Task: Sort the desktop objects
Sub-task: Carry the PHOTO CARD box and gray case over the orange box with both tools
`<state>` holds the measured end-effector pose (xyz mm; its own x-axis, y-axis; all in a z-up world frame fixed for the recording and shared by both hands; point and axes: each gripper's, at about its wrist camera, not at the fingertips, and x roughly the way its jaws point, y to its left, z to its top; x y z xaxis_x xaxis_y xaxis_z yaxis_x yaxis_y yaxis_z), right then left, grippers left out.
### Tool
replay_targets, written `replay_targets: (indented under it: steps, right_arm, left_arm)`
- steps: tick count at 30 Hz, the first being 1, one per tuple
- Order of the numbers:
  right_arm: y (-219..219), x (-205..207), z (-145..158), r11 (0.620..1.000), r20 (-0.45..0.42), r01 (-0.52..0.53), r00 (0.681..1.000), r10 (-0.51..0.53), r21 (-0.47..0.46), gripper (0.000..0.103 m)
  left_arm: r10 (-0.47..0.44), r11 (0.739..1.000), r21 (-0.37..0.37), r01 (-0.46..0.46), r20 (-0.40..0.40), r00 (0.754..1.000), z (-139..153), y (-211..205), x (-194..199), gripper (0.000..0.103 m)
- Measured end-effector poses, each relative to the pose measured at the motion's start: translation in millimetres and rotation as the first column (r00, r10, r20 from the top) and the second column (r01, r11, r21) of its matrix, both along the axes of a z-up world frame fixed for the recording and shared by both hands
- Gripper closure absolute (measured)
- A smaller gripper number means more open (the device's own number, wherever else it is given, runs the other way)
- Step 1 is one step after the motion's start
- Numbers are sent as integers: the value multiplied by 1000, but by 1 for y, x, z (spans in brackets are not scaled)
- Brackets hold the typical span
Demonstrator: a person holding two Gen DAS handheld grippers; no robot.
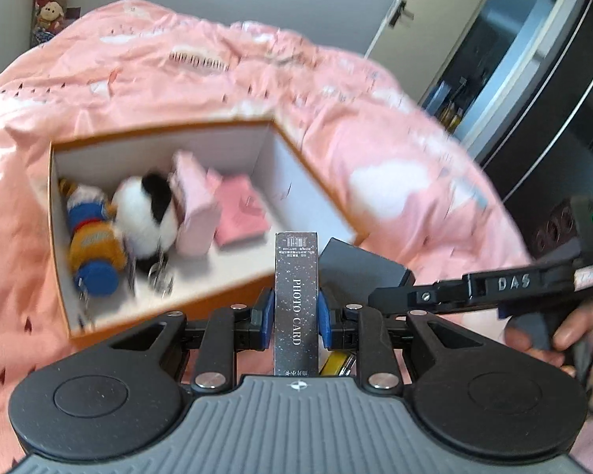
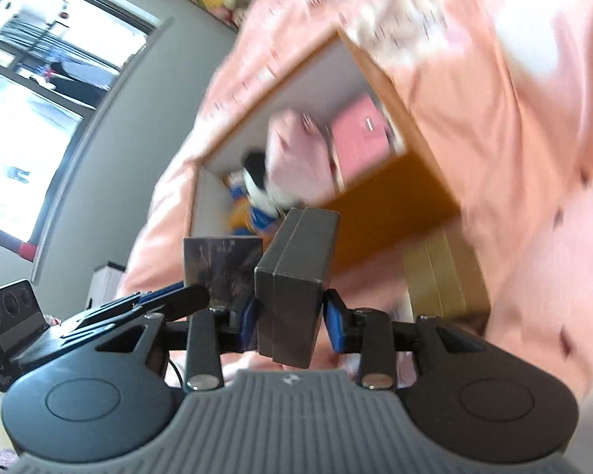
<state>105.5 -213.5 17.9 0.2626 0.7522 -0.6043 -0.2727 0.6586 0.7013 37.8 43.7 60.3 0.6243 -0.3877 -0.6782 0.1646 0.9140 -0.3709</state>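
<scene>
The left gripper (image 1: 296,318) is clamped on the upright photo card box (image 1: 296,300), just short of the orange storage box (image 1: 217,296). The right gripper (image 2: 290,322) pinches a grey case (image 2: 292,280) beside it. Both appear light, rigid and smooth; grip the flat sides.

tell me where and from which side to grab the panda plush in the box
Take the panda across its round white body, coming straight down through the box's open top. It sits between the bear and the pale pink pouch, so put the fingers on its two free sides. Both tools are full now.
</scene>
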Motion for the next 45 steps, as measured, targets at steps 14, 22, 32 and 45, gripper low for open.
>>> replay_targets:
  steps: [14,22,32,45]
  right_arm:
    - [14,62,57,989,314,76,949,-32,-130,67]
    - [63,95,48,932,463,-20,864,198,-361,67]
    - [151,83,-17,547,491,-34,398,775,-836,67]
    - [170,78,-73,194,195,22,76,978,-981,63]
  left_arm:
    - [123,981,-147,-130,-56,991,-15,20,126,77]
    - [225,962,-130,-240,-121,967,-36,43,163,77]
    - [262,958,-102,-268,-67,963,-14,67,176,77]
    - [233,964,-113,-241,-79,969,-25,68,184,77]
